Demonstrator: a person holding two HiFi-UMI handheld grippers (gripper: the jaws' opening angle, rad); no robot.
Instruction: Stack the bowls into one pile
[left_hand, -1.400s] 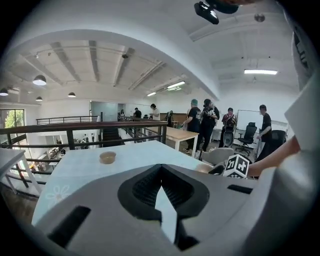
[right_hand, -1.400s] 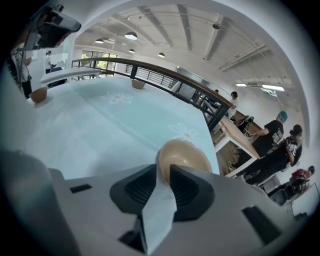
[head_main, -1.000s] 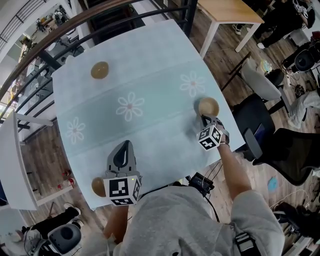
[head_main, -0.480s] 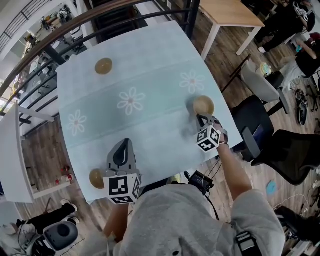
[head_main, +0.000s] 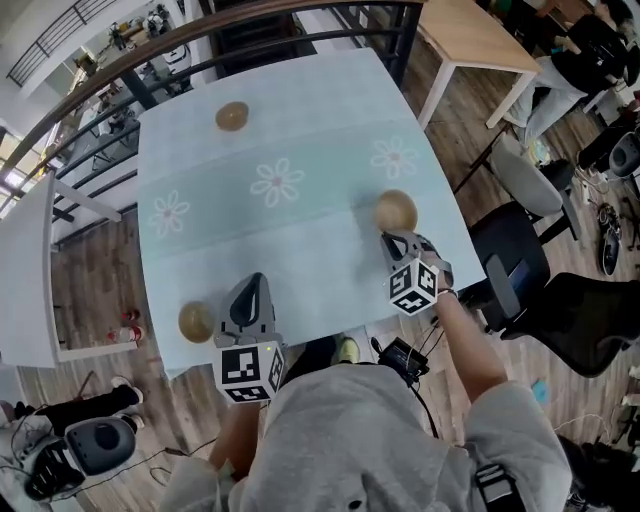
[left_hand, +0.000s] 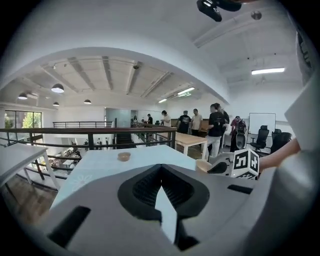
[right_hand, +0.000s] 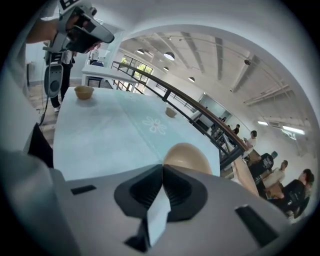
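Observation:
Three tan bowls are in view. One bowl (head_main: 232, 116) (left_hand: 123, 156) (right_hand: 171, 112) rests at the table's far side. Another bowl (head_main: 196, 321) (right_hand: 84, 92) stands at the near left corner, just left of my left gripper (head_main: 252, 288) (left_hand: 161, 176), whose jaws are shut with nothing between them. My right gripper (head_main: 393, 239) (right_hand: 162, 167) is shut on the rim of the third bowl (head_main: 396, 211) (right_hand: 187, 156) (left_hand: 203, 165), which is tilted and lifted off the cloth near the right edge.
The table (head_main: 300, 240) wears a pale blue cloth with flower prints. A dark railing (head_main: 120, 70) runs behind its far edge. A white bench (head_main: 30, 290) stands at the left, a wooden table (head_main: 480, 40) and office chairs (head_main: 520, 260) at the right. Several people stand in the distance.
The right gripper has risen with its bowl, which now hangs tilted above the cloth. The left gripper has shifted away from the near-left bowl, which now shows fully beside it.

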